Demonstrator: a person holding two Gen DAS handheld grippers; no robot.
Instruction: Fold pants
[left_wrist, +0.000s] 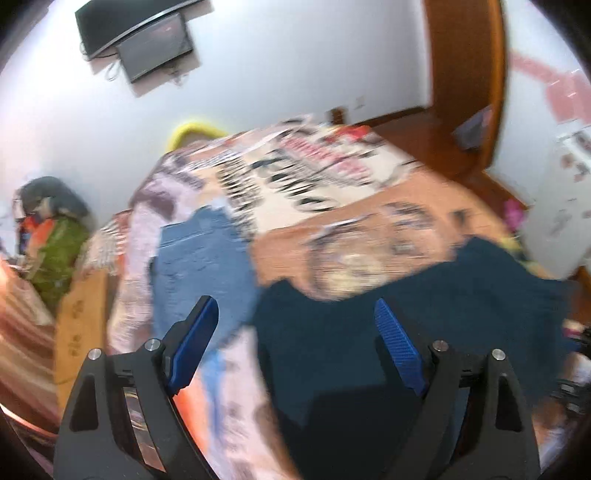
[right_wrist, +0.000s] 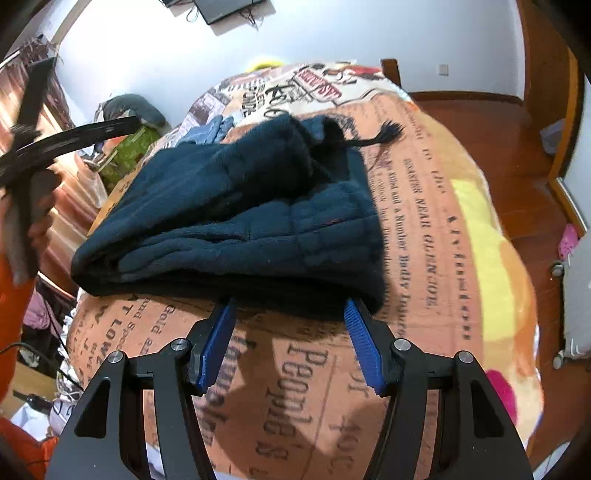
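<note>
We have the dark navy pants (right_wrist: 236, 206) lying folded into a thick bundle on the bed's printed blanket (right_wrist: 424, 206), their drawstring (right_wrist: 384, 134) trailing off the far end. Our right tongs (right_wrist: 291, 314) sit at the bundle's near edge, jaws half spread; the cloth edge covers the tips, so we cannot tell whether they are gripping the fold or merely resting against it. Our left tongs (left_wrist: 295, 317) are released, jaws wide with nothing between them, hanging above the pants in a blurred view, with a pair of blue jeans (left_wrist: 199, 266) lying further up the bed.

The fold looks nearly finished to us. To close it well, we judge that the right tongs should catch every layer of the near edge, not only the top one, and move low over the blanket so the stack does not slide apart. The free left tongs can press the top flat. We should keep the drawstring from snagging.
</note>
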